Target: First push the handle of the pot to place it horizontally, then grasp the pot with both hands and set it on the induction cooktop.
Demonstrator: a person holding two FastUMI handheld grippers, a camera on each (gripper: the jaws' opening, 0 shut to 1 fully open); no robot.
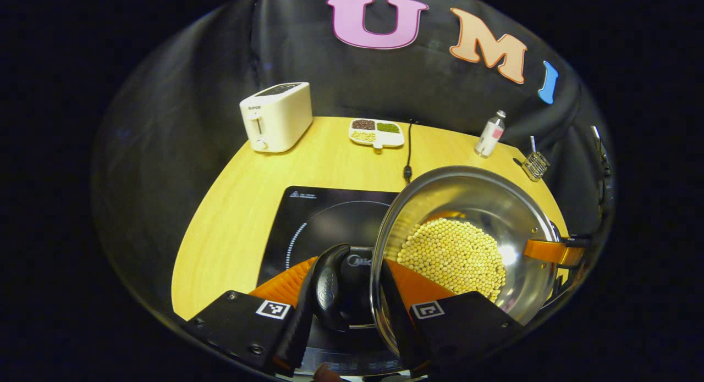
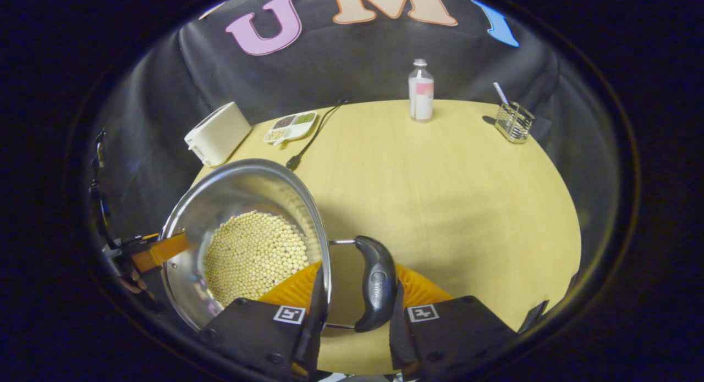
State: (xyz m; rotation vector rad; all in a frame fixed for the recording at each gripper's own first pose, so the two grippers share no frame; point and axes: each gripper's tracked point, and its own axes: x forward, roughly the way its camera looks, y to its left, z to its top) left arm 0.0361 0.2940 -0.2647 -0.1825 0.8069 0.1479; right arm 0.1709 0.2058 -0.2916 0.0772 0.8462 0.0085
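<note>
Round wooden table (image 2: pixel 440 167) under everything, pale and bare across its right half in the right gripper view. On it, black induction cooktop (image 1: pixel 313 217), flat, near the front edge in the left gripper view. Steel pot (image 1: pixel 467 206) held at the cooktop's right edge, its rim overlapping the glass; whether its base rests on anything cannot be told. Inside, a heap of pale round beans (image 1: pixel 454 255), gathered toward the near side of the bowl.

Left gripper (image 1: pixel 352 294) closed around the pot's dark side handle (image 1: pixel 330 288), one finger on the handle's outer side, the other at the pot's rim, both pressing in. Right gripper (image 2: pixel 352 294) clamped likewise on the opposite dark handle (image 2: pixel 375 283), one finger just inside the rim, the other against the handle's outer side. In each view, the other gripper's fingers seen at the far rim of the pot.

At the back of the table: white toaster (image 1: pixel 276 116) to the left; divided dish of grains (image 1: pixel 376 132) beside it; black cable (image 1: pixel 408 151) trailing forward from the wall; small bottle (image 2: pixel 421 90) upright; wire holder (image 2: pixel 513 121) with a straw, farthest right.
</note>
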